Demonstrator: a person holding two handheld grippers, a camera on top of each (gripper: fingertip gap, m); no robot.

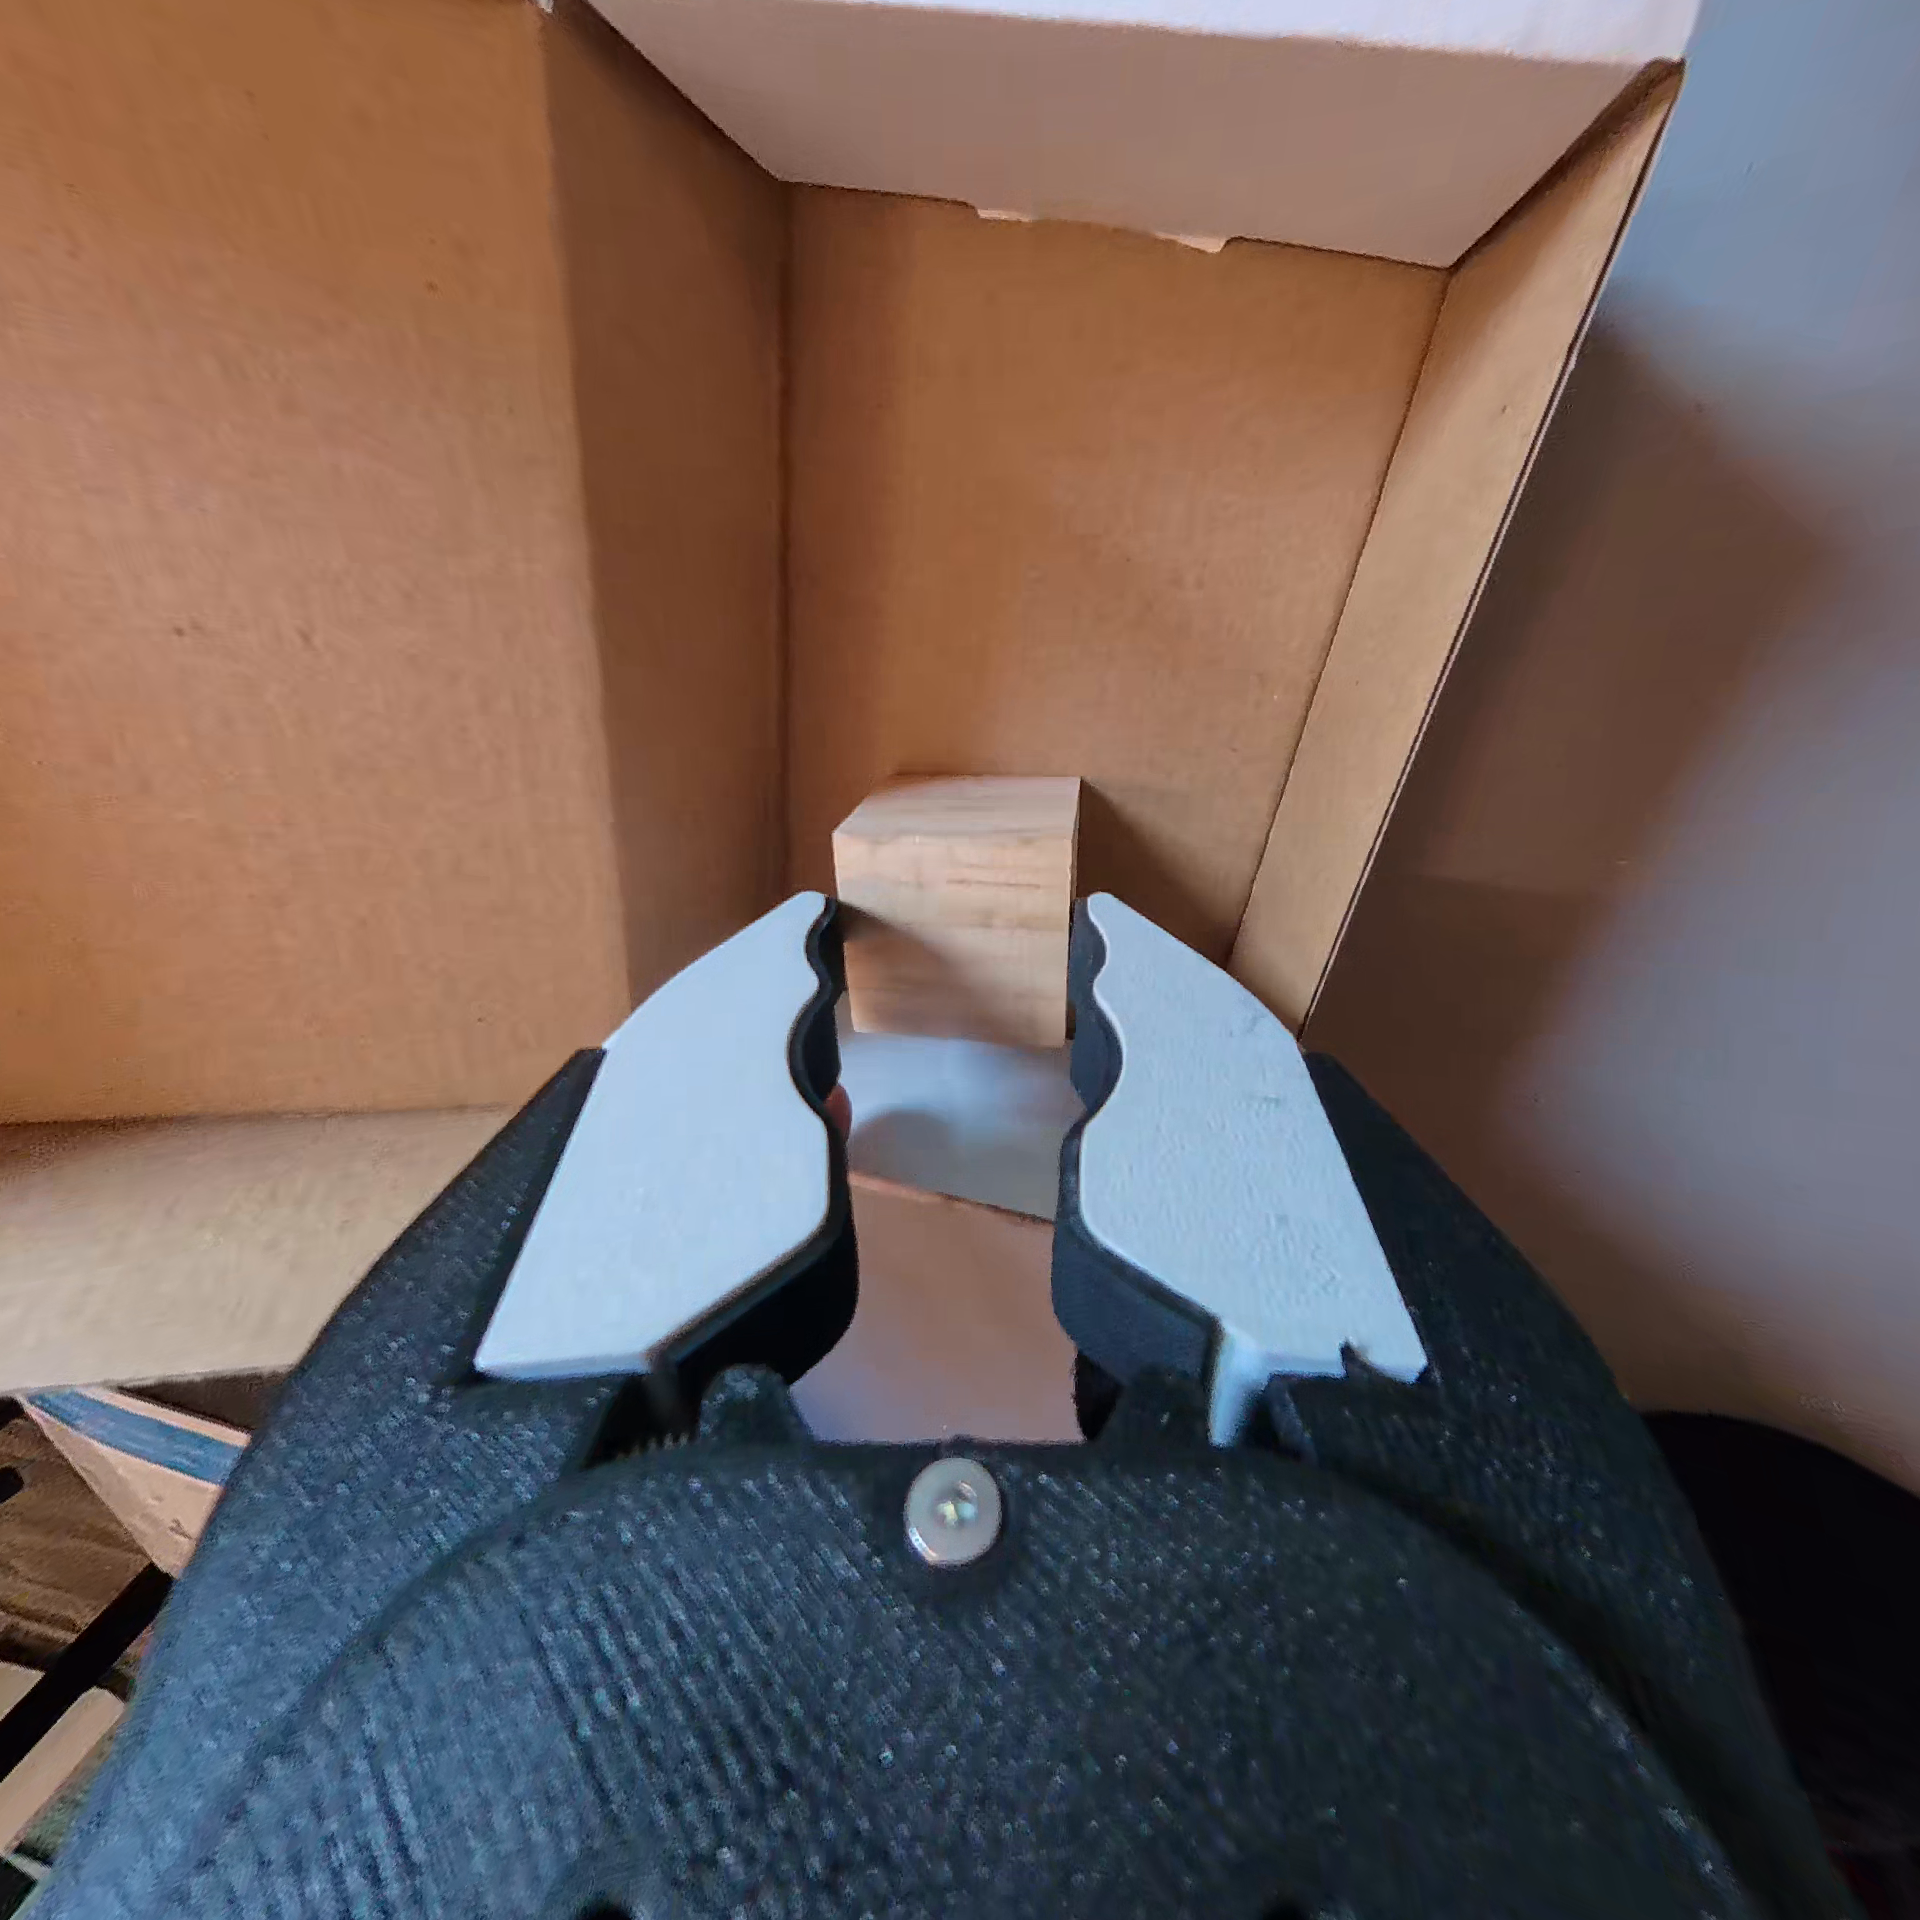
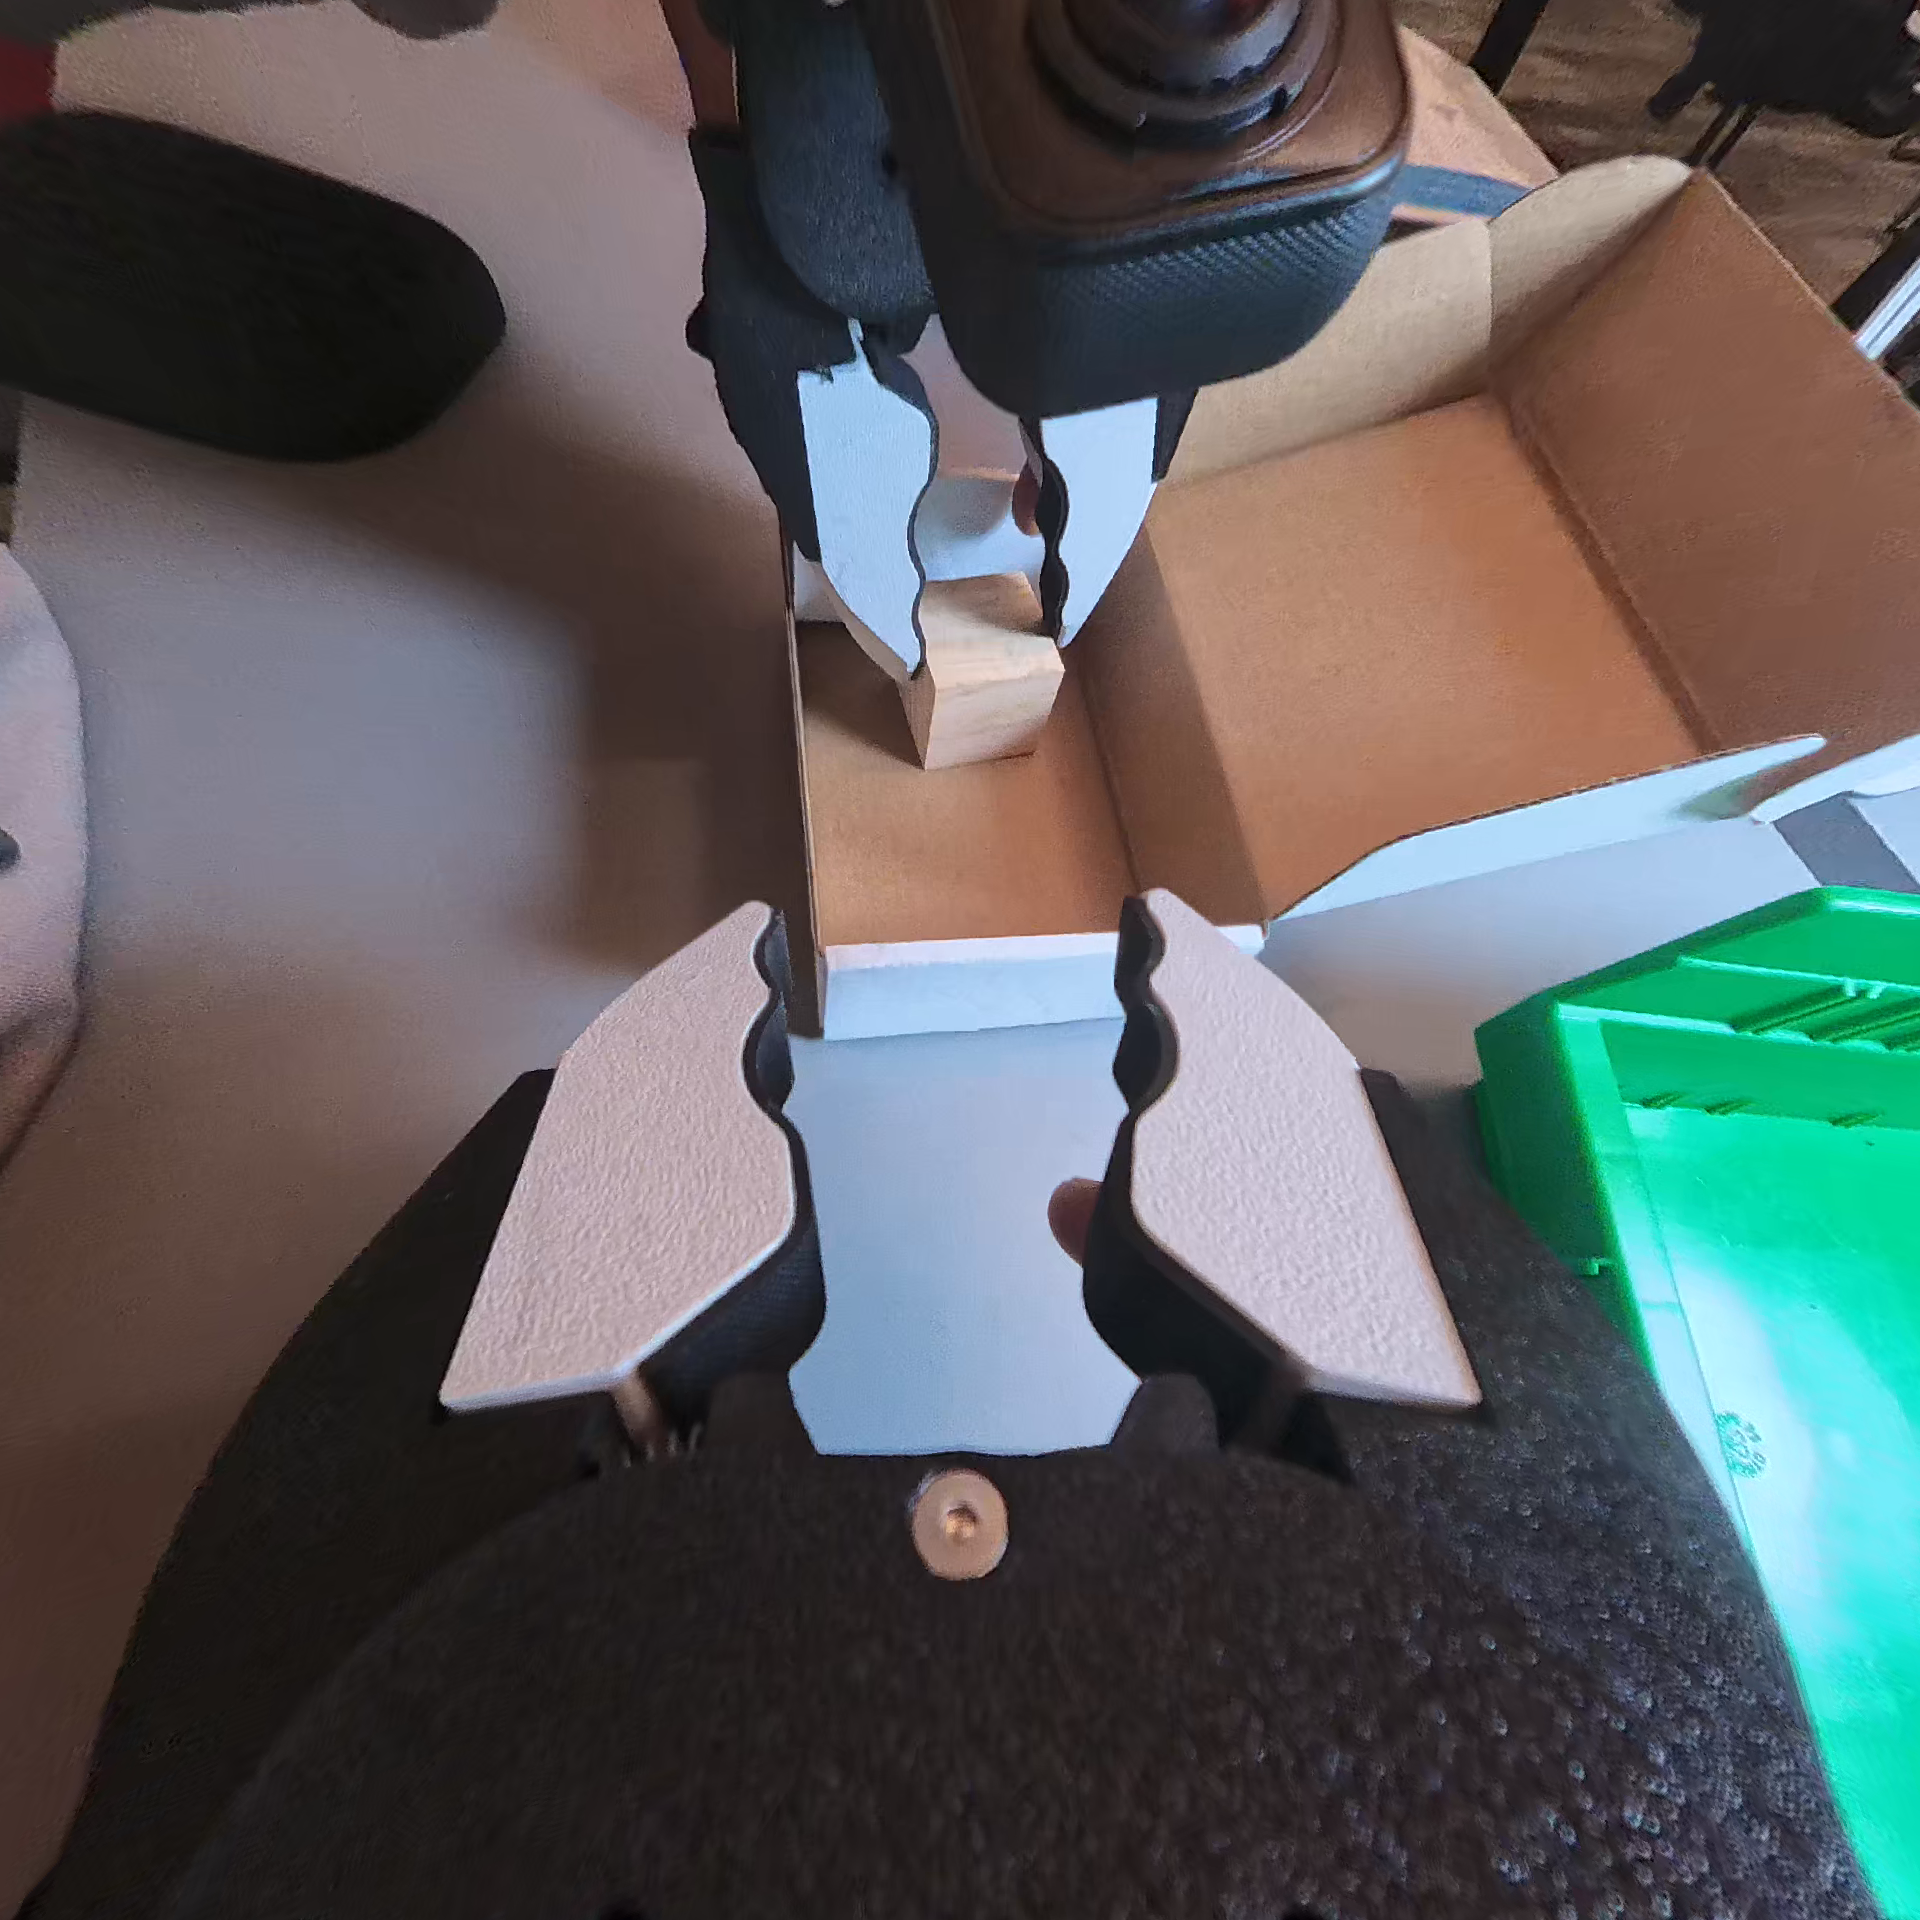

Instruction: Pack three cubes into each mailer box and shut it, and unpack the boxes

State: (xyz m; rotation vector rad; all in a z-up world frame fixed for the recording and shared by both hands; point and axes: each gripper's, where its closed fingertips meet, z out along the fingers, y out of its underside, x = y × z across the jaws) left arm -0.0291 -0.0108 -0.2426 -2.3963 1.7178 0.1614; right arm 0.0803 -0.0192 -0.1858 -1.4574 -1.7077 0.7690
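An open mailer box [image 1: 1049, 520], brown inside and white outside, lies on the table. One wooden cube [image 1: 961, 883] stands on its floor close to a side wall. My left gripper [image 1: 956, 920] reaches down into the box, and its pads touch both sides of the cube. The right wrist view shows the same cube [image 2: 987, 691] between the left gripper's fingers [image 2: 868, 520]. My right gripper [image 2: 951, 935] is open and empty. It hovers at the near corner of the box [image 2: 1714, 468], with the white front wall between its fingertips.
A green plastic bin [image 2: 1714, 1195] stands to the right of my right gripper. A white box flap [image 2: 1507, 842] lies between the bin and the box. A black rounded object [image 2: 208, 291] sits at the far left on the beige table [image 2: 364, 727]. Tip to tip, the grippers are about 12 centimetres apart. About 25 centimetres separates my left fingertips from the black rounded object [image 2: 208, 291].
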